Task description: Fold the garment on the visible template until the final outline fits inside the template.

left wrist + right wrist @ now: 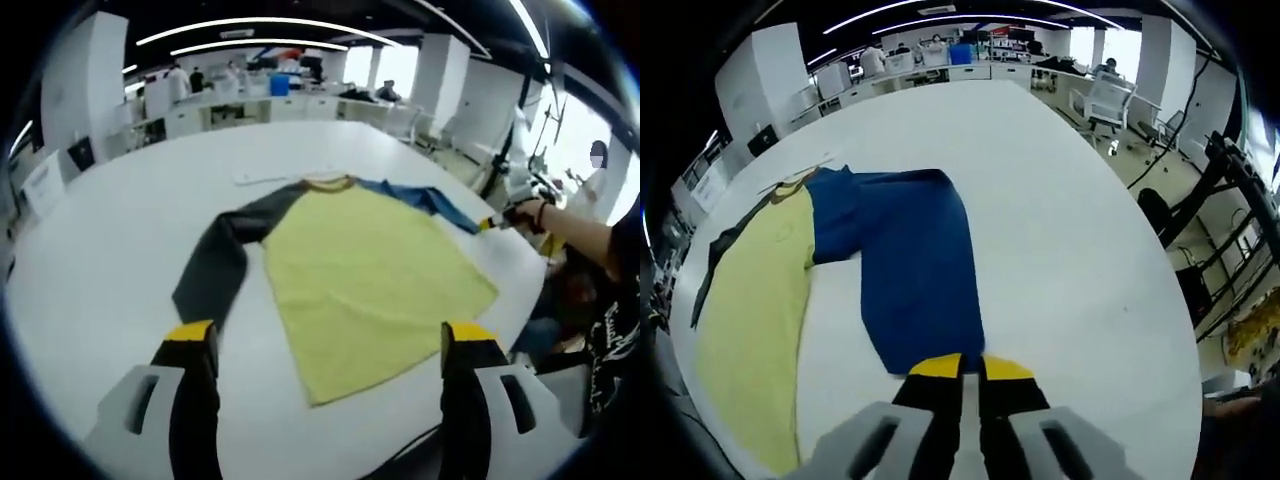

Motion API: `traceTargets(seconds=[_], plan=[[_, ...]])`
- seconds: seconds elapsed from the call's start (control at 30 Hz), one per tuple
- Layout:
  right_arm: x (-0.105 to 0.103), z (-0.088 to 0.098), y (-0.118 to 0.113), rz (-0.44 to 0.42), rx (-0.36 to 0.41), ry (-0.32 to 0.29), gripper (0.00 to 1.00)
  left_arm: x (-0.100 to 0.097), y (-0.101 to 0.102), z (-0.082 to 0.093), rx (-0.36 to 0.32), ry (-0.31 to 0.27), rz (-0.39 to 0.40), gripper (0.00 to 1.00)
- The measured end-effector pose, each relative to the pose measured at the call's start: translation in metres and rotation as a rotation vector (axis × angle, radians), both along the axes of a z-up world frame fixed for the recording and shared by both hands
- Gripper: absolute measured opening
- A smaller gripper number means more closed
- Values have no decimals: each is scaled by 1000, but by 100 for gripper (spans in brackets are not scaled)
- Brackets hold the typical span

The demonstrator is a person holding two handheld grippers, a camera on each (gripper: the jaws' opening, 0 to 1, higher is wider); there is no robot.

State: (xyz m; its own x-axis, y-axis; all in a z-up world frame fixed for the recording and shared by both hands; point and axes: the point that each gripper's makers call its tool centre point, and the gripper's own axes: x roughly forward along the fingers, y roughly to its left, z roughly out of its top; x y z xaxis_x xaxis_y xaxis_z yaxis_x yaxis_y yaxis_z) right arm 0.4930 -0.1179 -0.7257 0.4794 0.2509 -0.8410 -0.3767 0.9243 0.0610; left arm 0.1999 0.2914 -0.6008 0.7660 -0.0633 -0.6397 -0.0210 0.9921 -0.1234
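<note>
A yellow shirt [370, 275] with one dark grey sleeve [222, 262] and one blue sleeve [425, 199] lies flat on the white table [120, 250]. My left gripper [330, 345] is open above the shirt's near hem, touching nothing. In the right gripper view the blue sleeve [915, 260] stretches away from my right gripper [970, 368], whose yellow-tipped jaws are shut on the sleeve's cuff. The yellow body [750, 300] lies at the left. In the left gripper view the right gripper [497, 221] shows at the sleeve's end, held by a person's hand [530, 213].
A thin pale template line [275, 178] shows on the table just beyond the collar. Desks, chairs [1110, 100] and people stand beyond the table's far edge. A person's arm [590, 235] reaches in at the right. Bare table surrounds the shirt.
</note>
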Motion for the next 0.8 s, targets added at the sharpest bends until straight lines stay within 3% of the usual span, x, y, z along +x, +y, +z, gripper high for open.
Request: traceTargets(seconds=[0.3, 0.73, 0.8], plan=[[8, 1, -14, 24, -56, -6, 0, -2, 0, -2, 2, 10, -5, 88], [35, 1, -55, 61, -255, -55, 0, 5, -7, 1, 24, -2, -37, 85], [40, 1, -55, 55, -235, -43, 0, 7, -9, 2, 19, -9, -41, 86]])
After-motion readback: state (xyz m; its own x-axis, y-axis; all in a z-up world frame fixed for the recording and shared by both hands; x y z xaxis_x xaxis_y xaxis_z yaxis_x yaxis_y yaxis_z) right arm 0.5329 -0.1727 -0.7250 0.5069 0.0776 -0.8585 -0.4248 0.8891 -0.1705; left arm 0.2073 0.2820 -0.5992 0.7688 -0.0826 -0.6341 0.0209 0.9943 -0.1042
